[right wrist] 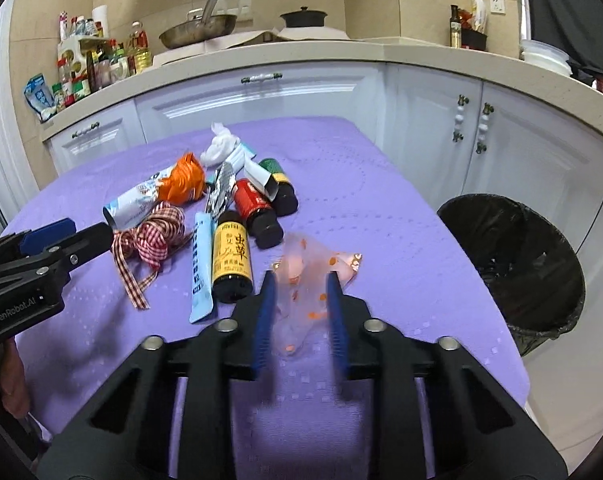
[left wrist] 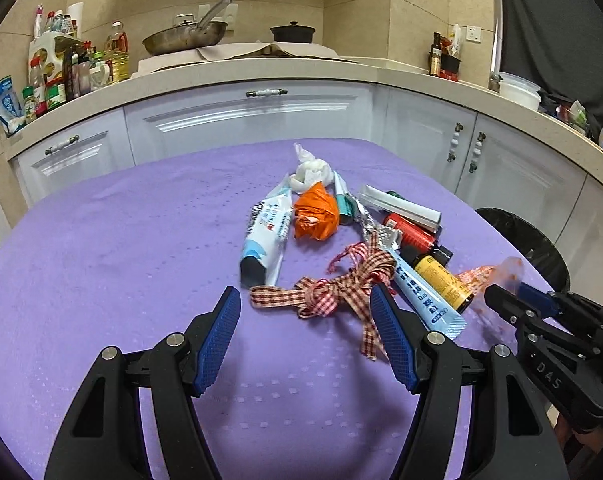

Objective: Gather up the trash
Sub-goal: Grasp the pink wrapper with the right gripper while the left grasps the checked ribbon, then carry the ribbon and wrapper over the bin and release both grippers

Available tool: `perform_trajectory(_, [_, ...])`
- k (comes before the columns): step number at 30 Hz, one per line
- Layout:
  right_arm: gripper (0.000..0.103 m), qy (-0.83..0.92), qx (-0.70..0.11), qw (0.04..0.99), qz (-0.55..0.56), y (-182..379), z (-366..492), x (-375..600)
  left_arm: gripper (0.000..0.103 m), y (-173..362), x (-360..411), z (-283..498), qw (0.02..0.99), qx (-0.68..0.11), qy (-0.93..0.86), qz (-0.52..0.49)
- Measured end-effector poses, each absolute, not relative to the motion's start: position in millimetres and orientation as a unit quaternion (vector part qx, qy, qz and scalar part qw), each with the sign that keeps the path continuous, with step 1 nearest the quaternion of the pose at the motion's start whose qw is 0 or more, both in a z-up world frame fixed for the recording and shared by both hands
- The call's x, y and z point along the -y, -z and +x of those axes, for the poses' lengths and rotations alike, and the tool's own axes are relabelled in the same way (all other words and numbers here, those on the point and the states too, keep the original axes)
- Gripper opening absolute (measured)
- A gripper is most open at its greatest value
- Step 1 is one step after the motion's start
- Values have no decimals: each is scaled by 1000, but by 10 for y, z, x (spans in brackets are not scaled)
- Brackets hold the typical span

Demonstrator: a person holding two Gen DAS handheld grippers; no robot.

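Observation:
A heap of trash lies on the purple table (left wrist: 121, 240): a red checked ribbon (left wrist: 333, 288), an orange crumpled bag (left wrist: 315, 216), a white-blue wrapper (left wrist: 267, 232), a light-blue tube (left wrist: 425, 296), a yellow-label bottle (right wrist: 231, 256), a red-label bottle (right wrist: 257, 208) and white tissue (left wrist: 309, 170). My left gripper (left wrist: 305, 300) is open just before the ribbon. My right gripper (right wrist: 301, 280) has its jaws closing around a clear orange-dotted wrapper (right wrist: 305, 280), motion-blurred; it also shows in the left wrist view (left wrist: 505, 300).
A black-lined trash bin (right wrist: 513, 264) stands on the floor right of the table. White cabinets (left wrist: 253, 116) and a counter with a pan (left wrist: 185, 36), a pot and bottles run behind. The table's right edge is near the bin.

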State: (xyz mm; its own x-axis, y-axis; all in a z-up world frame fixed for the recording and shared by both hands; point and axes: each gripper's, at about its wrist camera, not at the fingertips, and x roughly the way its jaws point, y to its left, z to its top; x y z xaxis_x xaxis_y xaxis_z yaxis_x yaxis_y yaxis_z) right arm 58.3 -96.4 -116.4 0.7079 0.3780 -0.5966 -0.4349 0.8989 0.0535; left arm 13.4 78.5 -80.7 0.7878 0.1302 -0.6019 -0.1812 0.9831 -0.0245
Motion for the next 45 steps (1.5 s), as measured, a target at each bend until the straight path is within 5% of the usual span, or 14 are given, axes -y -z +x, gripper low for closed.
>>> perform_trajectory(4, [10, -217, -307, 925, -52, 1134, 555, 991, 66, 846, -728, 200, 943, -323, -67, -46])
perform_trajectory(9, [9, -211, -304, 928, -43, 1090, 559, 1087, 62, 904, -681, 251, 937, -340, -57, -58])
perform_trajectory(16, [9, -213, -302, 928, -36, 1070, 557, 1138, 8, 1019, -665, 294, 925, -373, -40, -64])
perform_trajectory(19, [9, -214, -302, 928, -35, 1066, 554, 1146, 2, 1014, -684, 266, 926, -368, -35, -74])
perform_trajectory(45, [2, -170, -242, 955, -25, 664, 443, 1533, 2, 383, -583, 20, 958, -275, -13, -76])
